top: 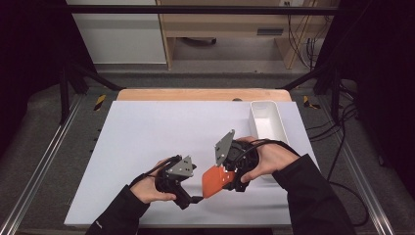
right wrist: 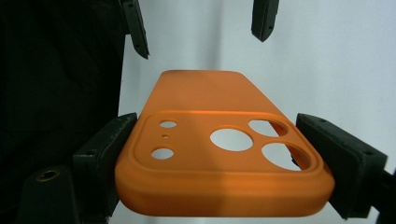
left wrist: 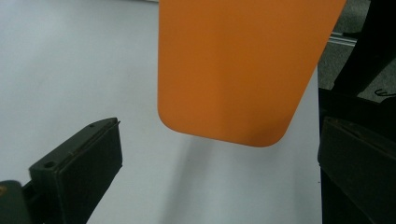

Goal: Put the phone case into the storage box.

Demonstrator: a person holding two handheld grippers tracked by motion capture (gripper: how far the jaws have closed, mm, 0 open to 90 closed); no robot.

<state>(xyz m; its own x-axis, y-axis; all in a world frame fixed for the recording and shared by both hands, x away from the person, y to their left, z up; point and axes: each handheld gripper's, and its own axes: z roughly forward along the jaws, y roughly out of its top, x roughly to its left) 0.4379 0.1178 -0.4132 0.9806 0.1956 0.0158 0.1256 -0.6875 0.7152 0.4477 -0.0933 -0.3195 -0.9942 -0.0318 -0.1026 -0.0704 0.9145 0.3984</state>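
Holding an orange phone case over the white table (top: 147,132)
The right gripper (right wrist: 219,158) clamps the orange phone case (right wrist: 205,140) by its camera end above the mat, while the left gripper (left wrist: 215,154) stands open just beside its free end

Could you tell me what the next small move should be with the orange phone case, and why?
Probably ease the left gripper forward so its open jaws straddle the free end of the orange silicone phone case, then close. The right gripper is shut on the case's camera-cutout end, held above the white table, and the plain end hangs just ahead of the left jaws, untouched.
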